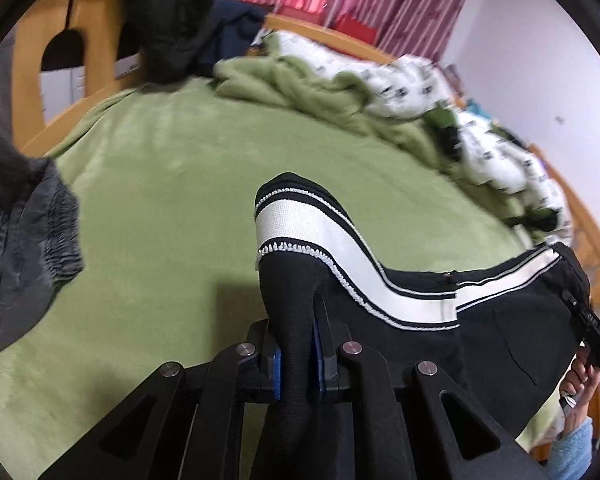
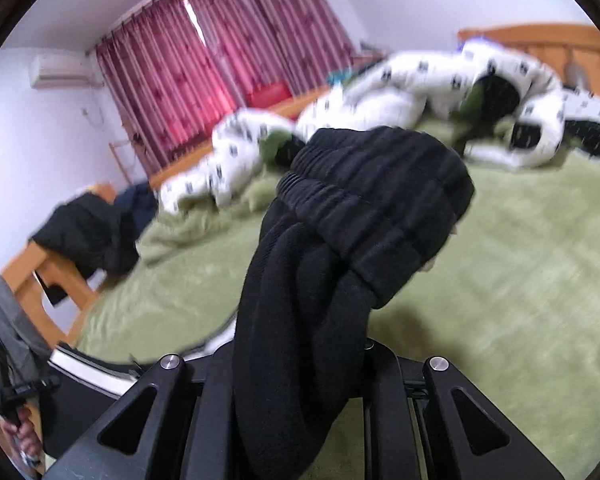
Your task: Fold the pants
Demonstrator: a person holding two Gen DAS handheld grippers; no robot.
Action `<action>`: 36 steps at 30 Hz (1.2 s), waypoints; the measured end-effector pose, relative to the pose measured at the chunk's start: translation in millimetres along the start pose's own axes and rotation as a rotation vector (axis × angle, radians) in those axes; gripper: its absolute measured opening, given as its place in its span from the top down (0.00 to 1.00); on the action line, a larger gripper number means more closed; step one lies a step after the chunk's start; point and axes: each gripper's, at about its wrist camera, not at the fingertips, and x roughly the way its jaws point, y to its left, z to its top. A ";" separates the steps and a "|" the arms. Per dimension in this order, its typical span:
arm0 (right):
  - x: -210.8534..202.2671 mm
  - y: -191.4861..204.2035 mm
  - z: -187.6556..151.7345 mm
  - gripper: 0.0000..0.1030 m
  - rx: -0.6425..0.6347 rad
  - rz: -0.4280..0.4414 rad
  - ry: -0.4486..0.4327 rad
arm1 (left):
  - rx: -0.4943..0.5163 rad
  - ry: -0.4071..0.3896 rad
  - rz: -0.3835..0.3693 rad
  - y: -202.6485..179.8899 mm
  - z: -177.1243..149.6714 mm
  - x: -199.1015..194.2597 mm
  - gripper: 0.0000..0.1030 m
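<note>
The left gripper is clamped on the cuff end of the black track pants, white stripe running toward 3 o'clock; the right gripper pinches their ribbed waistband above the green blanket

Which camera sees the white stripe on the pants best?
The left wrist view. There the white stripe runs wide and sharp along the black pants. The right wrist view shows mostly the bunched black waistband; only a blurry sliver of stripe shows at its lower left.
</note>
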 end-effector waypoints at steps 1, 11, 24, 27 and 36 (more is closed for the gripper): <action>16.2 -2.9 -11.2 0.85 -0.012 -0.044 0.035 | 0.001 0.024 0.029 5.6 -4.2 10.5 0.85; 38.8 -55.1 -53.6 0.68 0.042 -0.099 0.314 | 0.022 0.028 0.276 16.4 -38.2 26.6 0.66; -1.6 -103.4 -51.7 0.37 0.199 -0.099 0.214 | 0.040 -0.010 0.260 -5.6 -125.5 7.5 0.33; 15.3 -106.4 -47.2 0.35 0.232 -0.097 0.205 | -0.025 -0.014 0.216 -3.3 -132.5 -13.1 0.30; 37.2 -78.5 -35.2 0.41 0.060 -0.258 0.211 | -0.187 -0.041 0.064 22.9 -172.5 -49.9 0.30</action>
